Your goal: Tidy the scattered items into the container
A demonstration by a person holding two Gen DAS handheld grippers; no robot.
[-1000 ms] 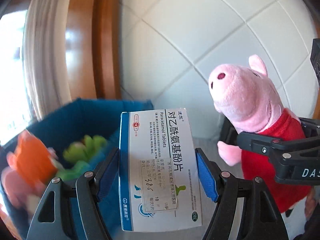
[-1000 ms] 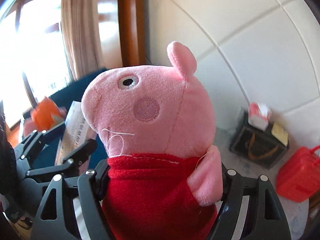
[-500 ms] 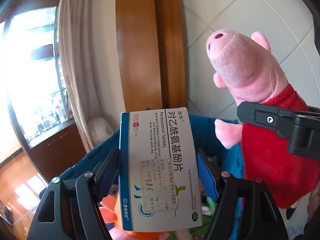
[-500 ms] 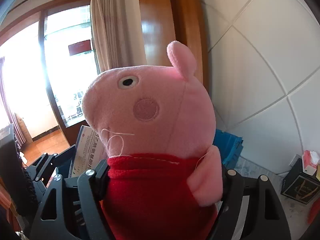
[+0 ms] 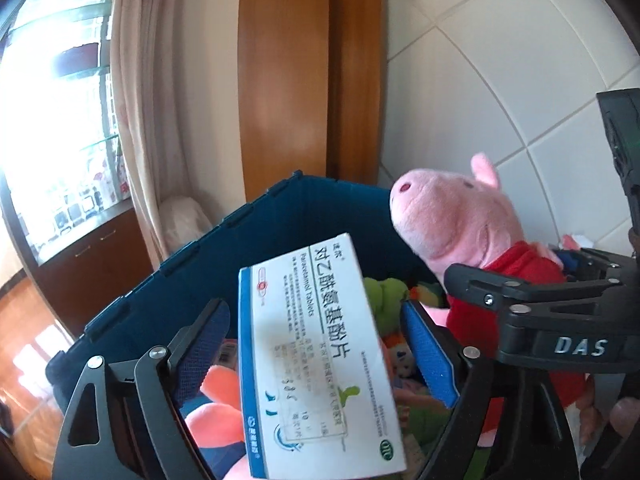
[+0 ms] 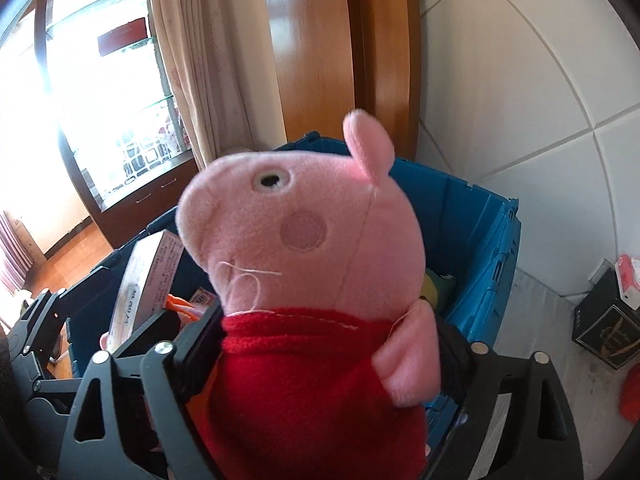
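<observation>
Room: white tiled wall (image 5: 500, 92), wooden door frame (image 5: 308, 80), cream curtain (image 5: 148, 112), bright window (image 5: 48, 112) at left.
Bin (image 5: 328, 220): deep blue, open-topped, standing by the wall, directly below both grippers.
Bin contents: green plush (image 5: 384, 292), orange plush (image 5: 218, 416), other small toys, partly hidden.
Box (image 5: 316, 364): white and blue tablet carton, tilted with its top leaning right, over the bin, between the left gripper's jaws; seen edge-on in the right view (image 6: 144, 280).
Left gripper (image 5: 316, 344): jaws opening; blue pads apart from the carton's sides, a clear gap at each, carton released.
Pig (image 6: 304, 280): pink plush in a red dress, upright, snout to the left, over the bin; in the left view (image 5: 472, 240) just right of the box.
Right gripper (image 6: 320, 344): jaws opening, pig's red body between them; left finger (image 6: 200, 328) close against the dress, right finger (image 6: 456, 352) behind the pig's arm; contact cannot be told, though the grip looks slack.
Right gripper body: black, marked DAS, crossing the left view in front of the pig.
Floor: pale stone (image 6: 560, 360) right of the bin.
Beside bin: black carton (image 6: 608, 328) with a red and white pack on top; red item (image 6: 630, 396) at the frame's edge.
</observation>
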